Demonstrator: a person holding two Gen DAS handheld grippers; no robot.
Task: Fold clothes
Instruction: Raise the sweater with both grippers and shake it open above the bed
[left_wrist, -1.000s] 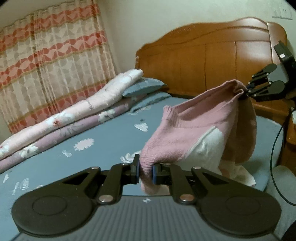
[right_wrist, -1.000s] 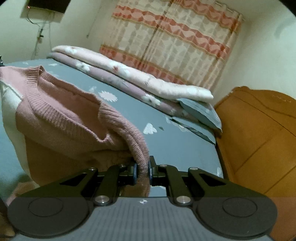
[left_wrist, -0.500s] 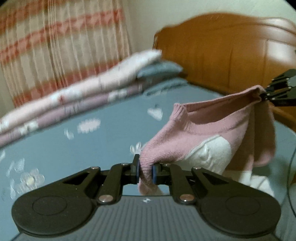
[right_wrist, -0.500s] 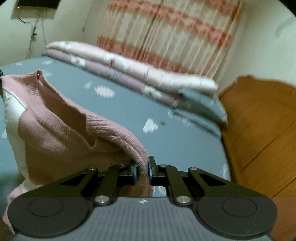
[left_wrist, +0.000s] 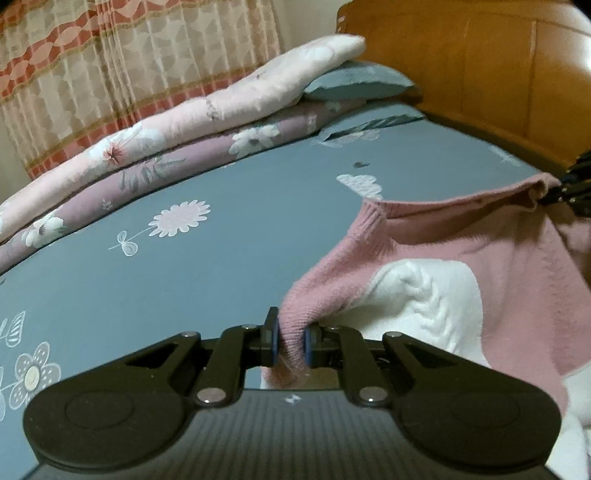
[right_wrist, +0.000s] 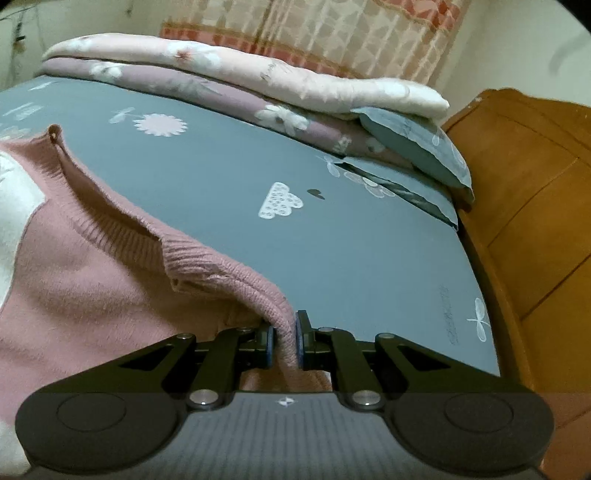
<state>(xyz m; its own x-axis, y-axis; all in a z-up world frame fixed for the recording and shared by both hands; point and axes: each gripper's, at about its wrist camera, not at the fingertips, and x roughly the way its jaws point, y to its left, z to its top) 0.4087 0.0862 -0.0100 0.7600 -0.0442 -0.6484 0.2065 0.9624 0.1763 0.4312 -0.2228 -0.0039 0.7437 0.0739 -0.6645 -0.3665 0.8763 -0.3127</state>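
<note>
While the pink knitted sweater with a white cable-knit panel (left_wrist: 436, 273) is hanging in the air above the bed, it is being stretched between the two claws by its upper edge, with the ribbed neckline sagging between the two held corners. The left claw (left_wrist: 290, 341) is clenched on one pink shoulder fold, and the right claw (right_wrist: 284, 345) is clenched on the other.

Judging from this, the garment is being held up and spread, not lying flat, and no finished fold is showing in it; laying it down and doubling it over would seem to be what is left, though the lower part is running out of view, so its full state cannot be told.

Beneath the sweater, the blue-grey bedsheet printed with white flowers and clouds (left_wrist: 229, 236) is lying bare across its middle. Farther off, a pink and mauve floral quilt folded into a long roll (left_wrist: 177, 129) is resting along the far edge, with a blue-grey pillow (right_wrist: 417, 147) against it, next to the orange wooden headboard (left_wrist: 480, 66).

The left view is showing the sweater's front with the white panel and the right claw's black tip pinching the far corner. The right view is showing the sweater's pink inside and the open neckline, but the left claw is not appearing there.
</note>
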